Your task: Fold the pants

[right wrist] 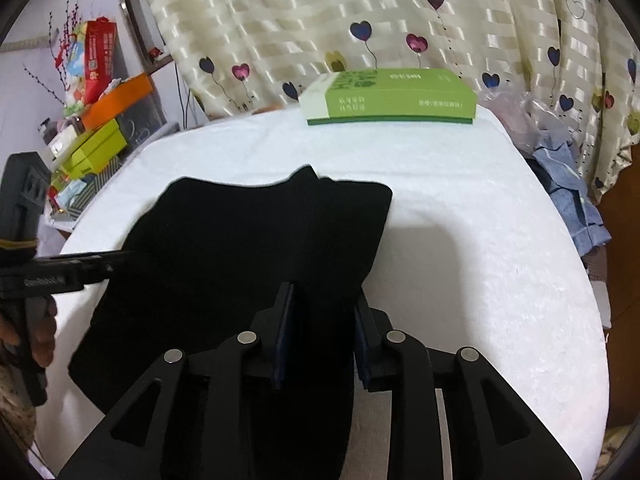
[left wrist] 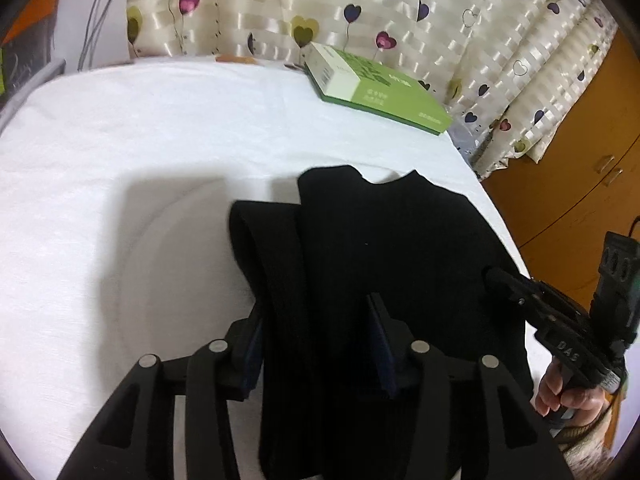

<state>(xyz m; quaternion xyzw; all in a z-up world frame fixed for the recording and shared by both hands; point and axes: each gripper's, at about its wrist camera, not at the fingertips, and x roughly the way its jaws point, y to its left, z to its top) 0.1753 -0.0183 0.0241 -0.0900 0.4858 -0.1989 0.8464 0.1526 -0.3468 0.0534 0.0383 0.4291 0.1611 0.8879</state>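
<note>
Black pants (left wrist: 392, 248) lie folded on the white table, also in the right wrist view (right wrist: 248, 232). My left gripper (left wrist: 316, 312) stands open with its fingers either side of the pants' near left edge, where a fold of cloth rises between them. My right gripper (right wrist: 324, 312) is open too, its fingers astride the near right edge of the pants. Each gripper shows in the other's view: the right one (left wrist: 496, 276) touching the pants' right side, the left one (right wrist: 120, 258) at their left side.
A green and white box (left wrist: 376, 84) lies at the table's far edge, in front of a heart-patterned curtain (right wrist: 360, 12). Boxes and clutter (right wrist: 92, 120) stand left of the table. Blue cloth (right wrist: 568, 192) and a wooden cabinet (left wrist: 580, 152) are on the right.
</note>
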